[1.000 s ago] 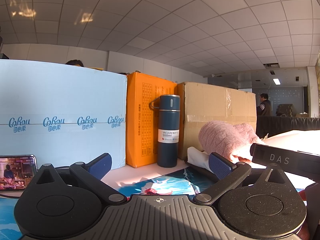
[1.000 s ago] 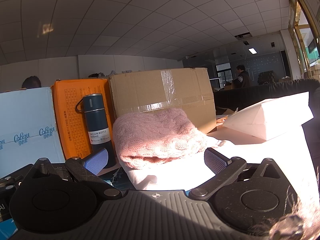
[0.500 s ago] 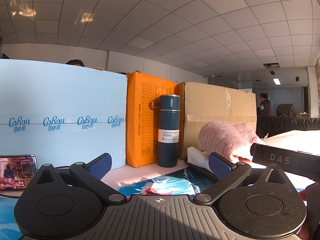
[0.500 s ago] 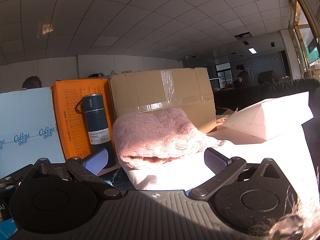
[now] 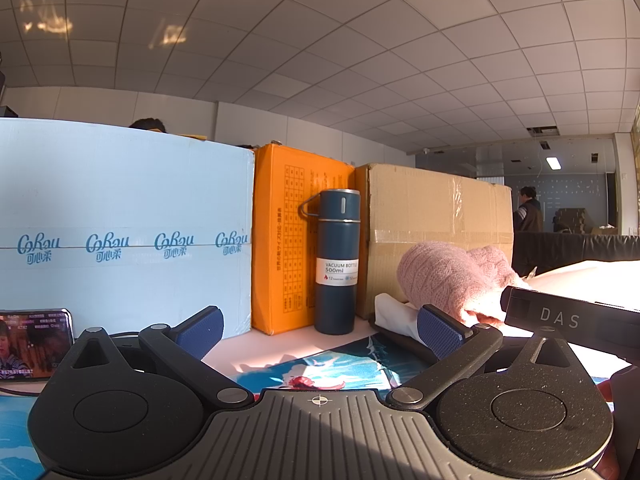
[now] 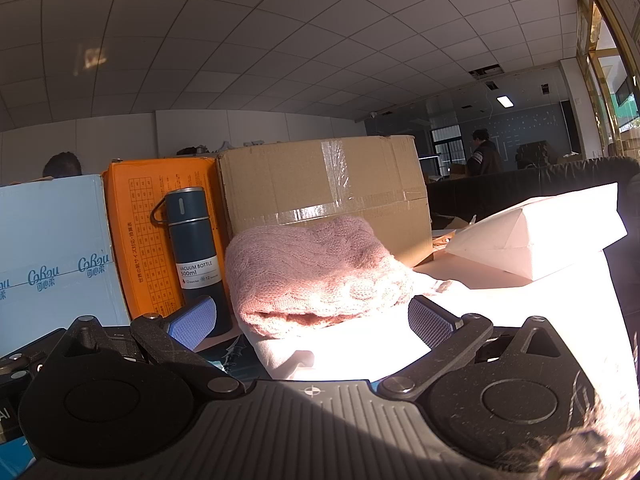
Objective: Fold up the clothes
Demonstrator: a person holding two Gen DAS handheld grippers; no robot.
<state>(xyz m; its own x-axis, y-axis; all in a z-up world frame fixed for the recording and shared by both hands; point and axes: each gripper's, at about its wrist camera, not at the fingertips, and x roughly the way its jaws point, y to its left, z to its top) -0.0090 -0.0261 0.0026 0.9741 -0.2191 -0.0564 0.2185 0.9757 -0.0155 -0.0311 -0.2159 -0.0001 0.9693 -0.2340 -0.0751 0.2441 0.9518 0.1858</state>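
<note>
Left wrist view: the left gripper (image 5: 320,326) has its jaws spread wide and grasps nothing; its blue, cross-hatched pads (image 5: 440,334) sit low over the table. Beyond the right-hand jaw lies the folded pink cable-knit sweater (image 5: 448,280), a soft, fuzzy, rounded bundle whose long axis runs left to right across the view, its rolled end towards the jaws. It rests on a white folded cloth (image 5: 394,310). Straight ahead between the jaws stands a dark blue cylindrical vacuum bottle (image 5: 336,264), upright, smooth, with a white label. Behind it are an orange cardboard box (image 5: 284,236), a brown taped cardboard box (image 5: 436,216) and, beyond the left-hand jaw, a pale blue printed carton (image 5: 124,220). A phone with a lit screen (image 5: 34,344) leans outside the left-hand jaw.

Right wrist view: the right gripper (image 6: 312,322) is likewise released, jaws wide apart and empty. The sweater (image 6: 316,272) lies just ahead between the jaws, lengthwise across them, its folded edge facing the camera, sunlit on the white cloth (image 6: 340,356). The bottle (image 6: 196,252) stands beyond the left-hand jaw.
</note>
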